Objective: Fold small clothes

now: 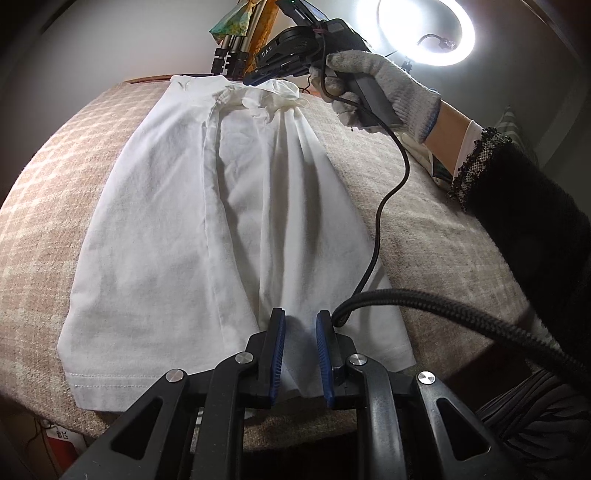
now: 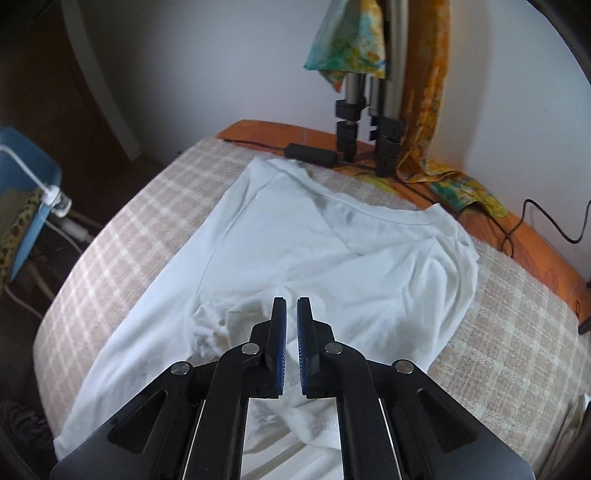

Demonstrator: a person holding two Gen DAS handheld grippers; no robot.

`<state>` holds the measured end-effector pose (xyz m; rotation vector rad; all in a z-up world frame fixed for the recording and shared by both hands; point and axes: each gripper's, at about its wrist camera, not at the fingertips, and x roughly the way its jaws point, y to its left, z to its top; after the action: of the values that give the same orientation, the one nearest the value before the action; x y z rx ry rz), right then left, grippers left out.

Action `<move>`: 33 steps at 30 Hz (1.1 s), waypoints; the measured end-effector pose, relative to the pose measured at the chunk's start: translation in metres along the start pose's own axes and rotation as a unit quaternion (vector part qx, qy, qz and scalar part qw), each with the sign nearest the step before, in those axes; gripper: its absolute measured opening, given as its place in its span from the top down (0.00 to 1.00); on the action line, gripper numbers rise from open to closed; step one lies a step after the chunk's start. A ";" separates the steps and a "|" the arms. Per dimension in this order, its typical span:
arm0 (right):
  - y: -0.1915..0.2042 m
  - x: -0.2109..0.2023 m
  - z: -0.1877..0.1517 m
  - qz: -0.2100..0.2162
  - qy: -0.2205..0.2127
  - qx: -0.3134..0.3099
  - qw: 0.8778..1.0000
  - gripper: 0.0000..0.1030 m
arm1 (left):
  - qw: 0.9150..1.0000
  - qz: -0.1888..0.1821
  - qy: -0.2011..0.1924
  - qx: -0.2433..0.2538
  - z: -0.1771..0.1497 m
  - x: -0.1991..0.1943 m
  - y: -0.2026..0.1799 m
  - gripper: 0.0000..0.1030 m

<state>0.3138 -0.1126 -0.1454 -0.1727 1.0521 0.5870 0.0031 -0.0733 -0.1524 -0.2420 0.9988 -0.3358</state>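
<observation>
A white T-shirt [image 1: 166,221] lies lengthwise on a beige plaid cover [image 1: 55,184], hem toward me in the left wrist view. My left gripper [image 1: 301,314] is shut on a raised fold of the hem, with cloth between its blue pads. Long pleats run from there to the far end, where a gloved hand [image 1: 388,85] holds my right gripper [image 1: 255,79] down on bunched fabric. In the right wrist view the shirt [image 2: 295,240] shows its neckline at the back. The right gripper [image 2: 291,301] has its pads nearly together on the white cloth beside a crumpled bunch.
A black cable [image 1: 388,192] trails over the shirt's right side. Tripod legs [image 2: 369,129], a power adapter [image 2: 310,153] and a colourful cloth [image 2: 347,40] stand at the back along the orange table edge [image 2: 535,251]. A ring light [image 1: 424,29] glares above. A blue container [image 2: 26,184] sits off left.
</observation>
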 end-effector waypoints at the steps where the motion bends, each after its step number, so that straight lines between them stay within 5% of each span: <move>1: 0.002 0.002 0.000 -0.003 0.003 -0.005 1.000 0.87 | 1.000 0.000 0.000 0.000 0.000 0.000 0.000 0.86; 3: 0.005 0.006 -0.002 -0.012 0.011 -0.012 1.000 0.78 | 1.000 0.000 0.000 0.000 0.000 0.000 0.000 0.86; 10: 0.003 0.021 -0.012 -0.050 0.038 -0.021 0.998 0.78 | 1.000 0.002 0.000 0.002 0.000 -0.001 0.000 0.86; 12: -0.002 0.022 -0.012 -0.044 0.036 -0.014 0.998 0.81 | 1.000 0.003 0.000 0.003 0.000 -0.001 0.000 0.86; 13: -0.004 0.020 -0.012 -0.045 0.034 -0.007 0.998 0.95 | 1.000 0.002 0.000 0.003 0.000 -0.001 -0.001 0.86; 14: -0.008 0.020 -0.011 -0.043 0.033 0.003 0.999 0.99 | 1.000 0.002 0.000 0.003 0.000 -0.001 -0.001 0.86; 19: -0.022 0.001 -0.004 -0.011 -0.004 0.050 0.999 1.00 | 1.000 0.001 -0.001 0.001 -0.002 -0.002 -0.001 0.86; 24: -0.008 -0.011 -0.002 0.003 -0.002 0.003 1.000 0.99 | 1.000 -0.001 -0.001 -0.001 -0.002 -0.003 -0.002 0.86; 26: -0.004 -0.006 -0.005 -0.010 0.012 -0.007 1.000 0.88 | 1.000 -0.002 -0.001 -0.001 -0.001 -0.003 -0.003 0.86; 28: 0.002 0.000 -0.009 -0.023 0.017 -0.022 0.999 0.65 | 1.000 -0.003 -0.002 0.002 -0.001 -0.005 -0.004 0.86; 33: 0.018 0.012 -0.014 -0.032 0.024 -0.052 0.998 0.64 | 1.000 -0.001 -0.001 0.001 -0.002 -0.006 -0.004 0.86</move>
<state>0.2979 -0.0985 -0.1605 -0.3116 1.0592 0.5813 -0.0022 -0.0746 -0.1477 -0.2417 0.9962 -0.3375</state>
